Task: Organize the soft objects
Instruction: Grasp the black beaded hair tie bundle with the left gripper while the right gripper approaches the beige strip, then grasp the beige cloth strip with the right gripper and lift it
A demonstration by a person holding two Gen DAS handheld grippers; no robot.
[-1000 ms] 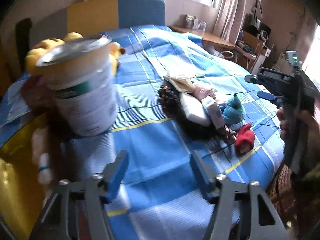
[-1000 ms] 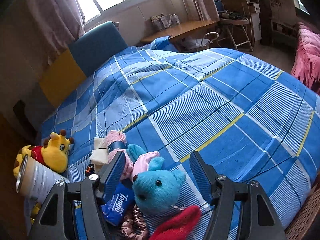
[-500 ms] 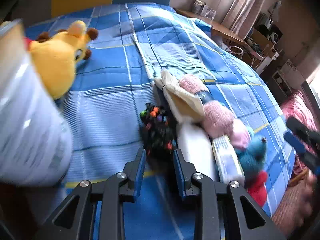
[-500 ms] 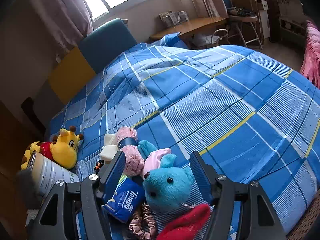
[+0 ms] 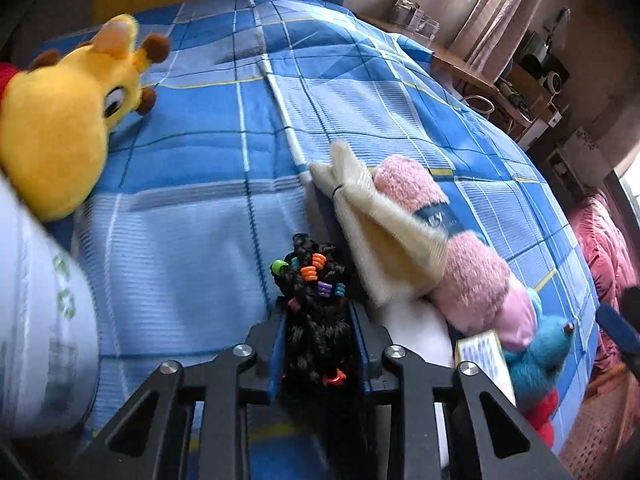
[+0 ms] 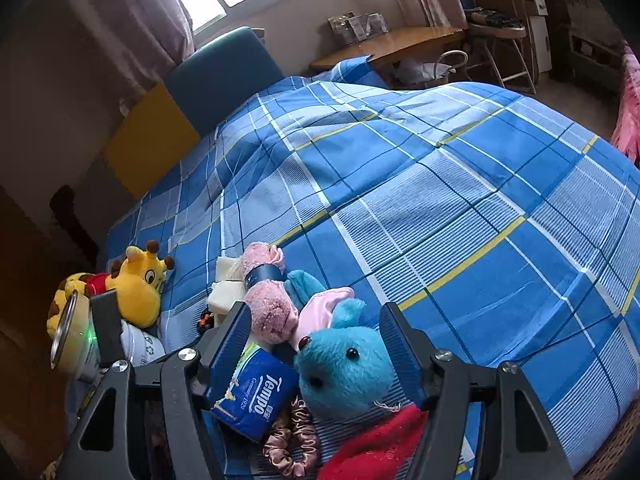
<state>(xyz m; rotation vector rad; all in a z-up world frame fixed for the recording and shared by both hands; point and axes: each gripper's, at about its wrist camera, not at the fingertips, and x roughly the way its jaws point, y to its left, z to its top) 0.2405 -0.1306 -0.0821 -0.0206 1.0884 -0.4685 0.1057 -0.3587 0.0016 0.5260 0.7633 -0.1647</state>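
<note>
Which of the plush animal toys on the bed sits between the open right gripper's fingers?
The turquoise plush mouse, framed by the right gripper. The yellow plush giraffe lies far off to the left, near the headboard.

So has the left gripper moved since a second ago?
Yes. The left gripper advanced from bare bedspread onto the black braided hairpiece and closed around it.

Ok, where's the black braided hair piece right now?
In the left wrist view, the black hair piece sits pinched in the left tool, low centre, on the blue bedspread beside the cream cloth.
</note>
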